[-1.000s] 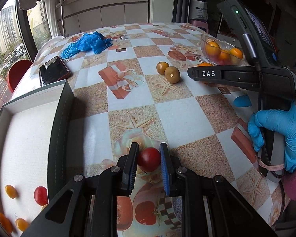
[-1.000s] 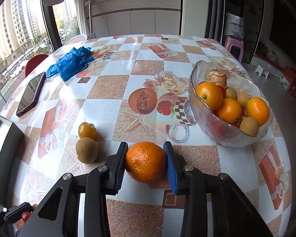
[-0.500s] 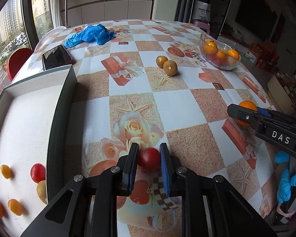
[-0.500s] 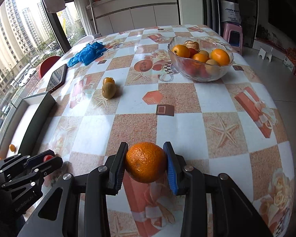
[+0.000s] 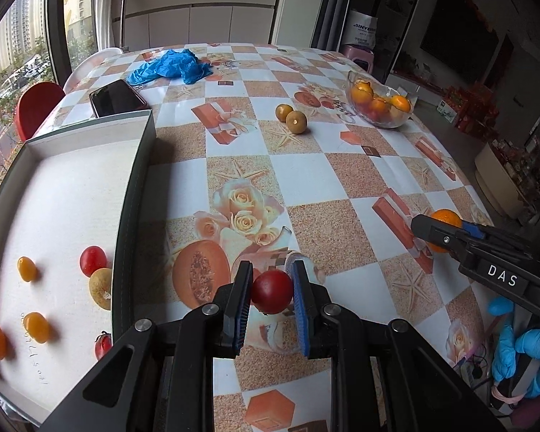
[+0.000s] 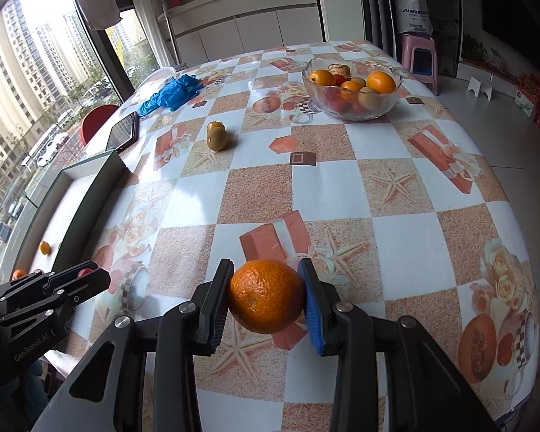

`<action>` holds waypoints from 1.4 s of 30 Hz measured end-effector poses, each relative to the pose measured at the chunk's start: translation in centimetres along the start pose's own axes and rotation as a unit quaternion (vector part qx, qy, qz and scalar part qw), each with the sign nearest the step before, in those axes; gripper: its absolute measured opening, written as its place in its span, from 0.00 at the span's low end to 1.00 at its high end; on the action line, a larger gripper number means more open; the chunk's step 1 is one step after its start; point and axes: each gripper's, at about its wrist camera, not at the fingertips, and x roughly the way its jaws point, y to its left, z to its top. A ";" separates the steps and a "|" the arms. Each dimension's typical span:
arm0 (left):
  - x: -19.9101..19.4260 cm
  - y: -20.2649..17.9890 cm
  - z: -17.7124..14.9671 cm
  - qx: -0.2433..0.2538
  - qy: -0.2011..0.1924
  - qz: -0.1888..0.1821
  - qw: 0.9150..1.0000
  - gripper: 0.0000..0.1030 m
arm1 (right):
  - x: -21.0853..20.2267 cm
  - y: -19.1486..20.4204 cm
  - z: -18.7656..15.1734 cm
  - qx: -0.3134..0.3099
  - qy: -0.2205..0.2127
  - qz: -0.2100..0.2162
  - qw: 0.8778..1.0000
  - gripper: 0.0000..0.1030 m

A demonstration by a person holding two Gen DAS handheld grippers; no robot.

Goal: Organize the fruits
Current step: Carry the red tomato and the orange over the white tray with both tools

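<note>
My left gripper (image 5: 271, 293) is shut on a red tomato (image 5: 272, 291) and holds it above the near part of the table, just right of the white tray (image 5: 131, 194). My right gripper (image 6: 266, 297) is shut on an orange (image 6: 266, 295) above the near table edge; it also shows in the left wrist view (image 5: 444, 234). The tray holds several small fruits, among them a red tomato (image 5: 93, 260) and a kiwi (image 5: 100, 288). A kiwi (image 5: 296, 121) and a small yellow fruit (image 5: 283, 111) lie mid-table. A glass bowl (image 6: 352, 88) of fruit stands at the far right.
A black phone (image 5: 117, 98) lies beyond the tray. Crumpled blue gloves (image 5: 172, 66) lie at the far end of the table. A red chair (image 5: 36, 106) stands by the window at the left. A pink stool (image 6: 419, 59) stands beyond the table.
Both grippers have pulled back toward the near edge of the table and risen, each still holding its fruit. More of the tray and its fruits shows at the left.
</note>
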 end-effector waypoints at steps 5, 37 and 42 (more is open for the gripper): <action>-1.6 0.4 -0.1 -0.004 -0.016 -0.007 1.000 0.23 | -0.7 1.1 -0.4 -0.004 0.000 0.002 1.000 0.39; -6.8 10.7 -1.7 -0.084 -0.080 0.013 0.993 0.23 | -0.9 15.7 1.0 -0.121 0.010 0.051 0.991 0.39; -7.2 12.4 -1.6 -0.093 -0.086 0.025 0.992 0.23 | -0.2 17.6 1.1 -0.138 0.017 0.057 0.989 0.39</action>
